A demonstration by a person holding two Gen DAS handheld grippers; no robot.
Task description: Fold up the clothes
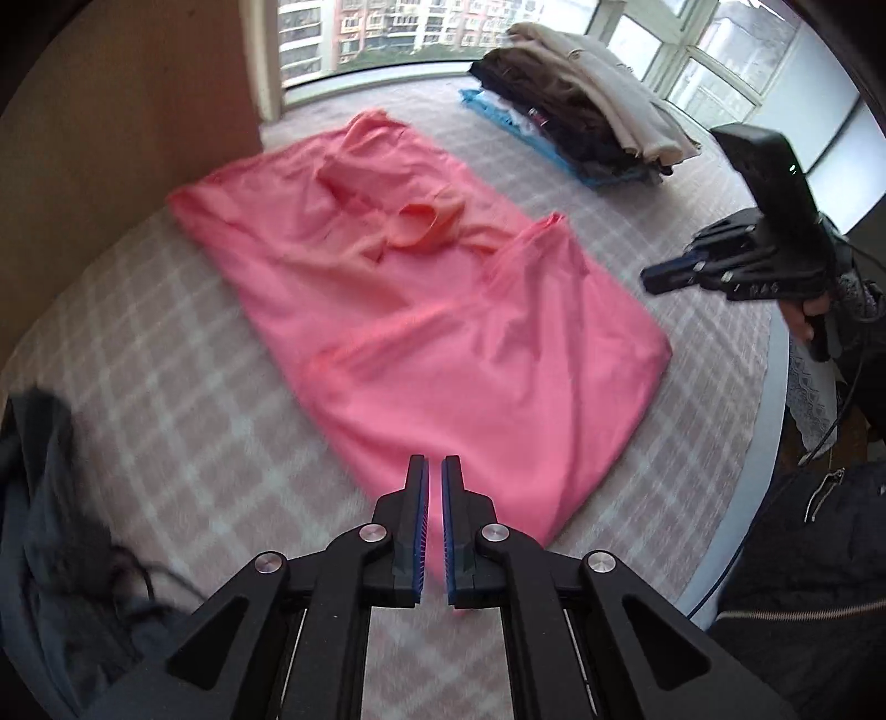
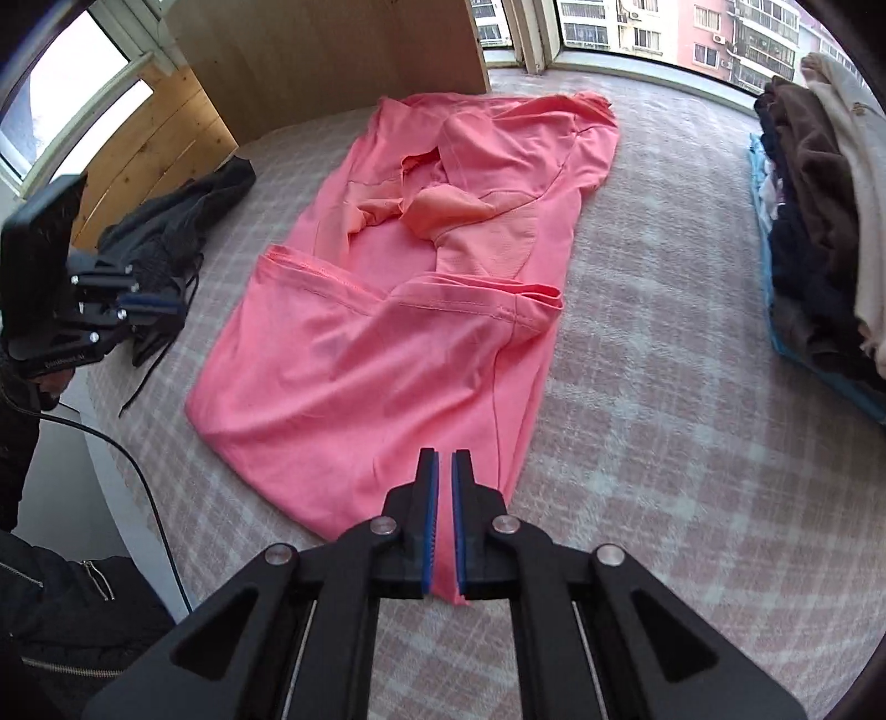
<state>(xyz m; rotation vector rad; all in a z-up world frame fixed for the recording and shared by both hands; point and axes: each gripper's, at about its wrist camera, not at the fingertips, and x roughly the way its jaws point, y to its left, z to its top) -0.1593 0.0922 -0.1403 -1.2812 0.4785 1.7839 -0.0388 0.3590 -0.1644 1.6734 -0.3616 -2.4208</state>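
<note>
A pink garment (image 1: 443,310) (image 2: 387,360) lies flat on the checked bed cover (image 1: 166,360) (image 2: 664,443). Its sleeves are tucked inward and its hem is folded up over the middle. My left gripper (image 1: 434,465) hovers over one near corner, shut to a thin slit with nothing held. In the right wrist view the left gripper (image 2: 166,303) sits off the garment's left side, above dark clothing. My right gripper (image 2: 444,459) hovers over the other near corner, also shut and empty. From the left wrist view the right gripper (image 1: 650,277) hangs just right of the garment.
A stack of folded clothes (image 1: 581,116) (image 2: 814,210) rests on a blue item at the far side by the windows. A crumpled dark garment (image 1: 39,498) (image 2: 171,227) with laces lies at the bed's other side. A wooden panel (image 1: 138,83) (image 2: 332,50) stands behind.
</note>
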